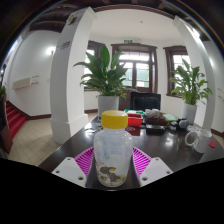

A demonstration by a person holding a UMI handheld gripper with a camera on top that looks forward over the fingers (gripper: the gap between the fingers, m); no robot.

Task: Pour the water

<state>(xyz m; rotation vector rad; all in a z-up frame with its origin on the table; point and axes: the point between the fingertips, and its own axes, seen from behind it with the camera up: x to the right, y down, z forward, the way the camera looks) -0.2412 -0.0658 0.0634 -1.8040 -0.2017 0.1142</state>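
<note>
Tool (112,163) was clamped on the water bottle (113,150); both magenta pads (85,157) pressed its sides. Bottle stood upright between the fingers, over the near edge of the dark counter (70,145). A clear glass cup (198,139) sat on the counter well apart, off to the right.

Judgement: step in hand was carrying the bottle toward the cup. Best kept vertical with a firm grip until the mouth is above the rim, then tilted slowly. The cap appeared on, so pouring may not work until removed.

Bottle: clear plastic, yellow cap (115,120), pale label.
</note>
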